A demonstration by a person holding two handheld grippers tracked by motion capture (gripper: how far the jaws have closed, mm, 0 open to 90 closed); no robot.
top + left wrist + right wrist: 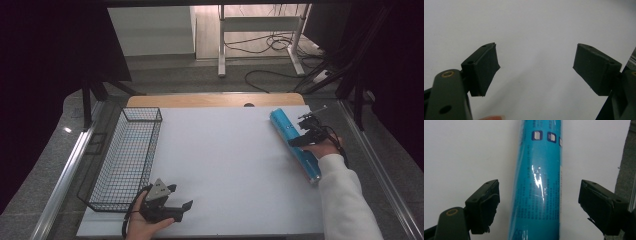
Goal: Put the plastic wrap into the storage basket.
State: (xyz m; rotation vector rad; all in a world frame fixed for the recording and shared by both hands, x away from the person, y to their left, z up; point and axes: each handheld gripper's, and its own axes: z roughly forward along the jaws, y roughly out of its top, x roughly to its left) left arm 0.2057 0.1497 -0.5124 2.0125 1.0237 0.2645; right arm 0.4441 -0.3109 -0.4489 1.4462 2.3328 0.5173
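A long blue plastic-wrapped tube (pixel 294 142) lies on the white tabletop (pixel 225 165) near its right edge, pointing away at a slant. My right gripper (pixel 300 137) hovers over the tube's middle. In the right gripper view the tube (pixel 539 182) runs up between the jaws of the right gripper (pixel 539 195), with a gap of bare table on each side, so it is open and the pads are off the tube. My left gripper (pixel 181 197) rests near the front left of the table. The left gripper (pixel 536 67) is open over bare white surface, with nothing between its pads.
A black wire basket (pixel 141 109) stands along the table's left side, just behind the left hand. The table's metal side rail (pixel 380 165) runs close to the right of the tube. Beyond the far edge are a desk frame and cables on the floor.
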